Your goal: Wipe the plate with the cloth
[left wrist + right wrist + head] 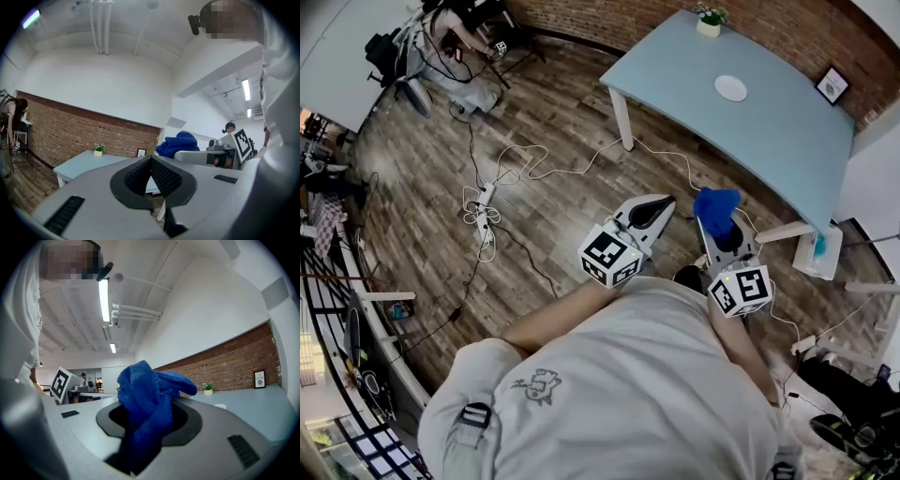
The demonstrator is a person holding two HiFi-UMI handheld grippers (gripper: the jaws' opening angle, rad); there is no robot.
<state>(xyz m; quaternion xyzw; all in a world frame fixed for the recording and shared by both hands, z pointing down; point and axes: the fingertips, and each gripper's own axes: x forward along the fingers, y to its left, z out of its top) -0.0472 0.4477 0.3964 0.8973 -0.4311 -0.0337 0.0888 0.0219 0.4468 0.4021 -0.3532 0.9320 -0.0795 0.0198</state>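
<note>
- Head view: a light blue rectangular table (787, 141) is shown on a dark wood-plank floor (553, 112), beside a red brick wall (675, 14). A small round white plate (731, 88) is set on the table top, well apart from both grippers.
- Head view: a small potted plant in a pale pot (709, 21) is placed at the far end of the table. A black-framed picture (832, 85) is seen at the edge nearest the wall.
- Head view: the left gripper (664, 202) and the right gripper (719, 234) are held side by side over the floor, short of the table. A crumpled blue cloth (716, 208) is carried at the tip of the right gripper.
- Left gripper view: the jaws are pressed together, and nothing is held between them. The cloth is visible off to the right.
- Right gripper view: the jaws are clamped on the cloth, which is bunched above them and trails down between them. The plate is seen beyond on the table, untouched.
- Head view: loose white cables (544, 169) and a white power strip (483, 202) are spread across the floor.
</note>
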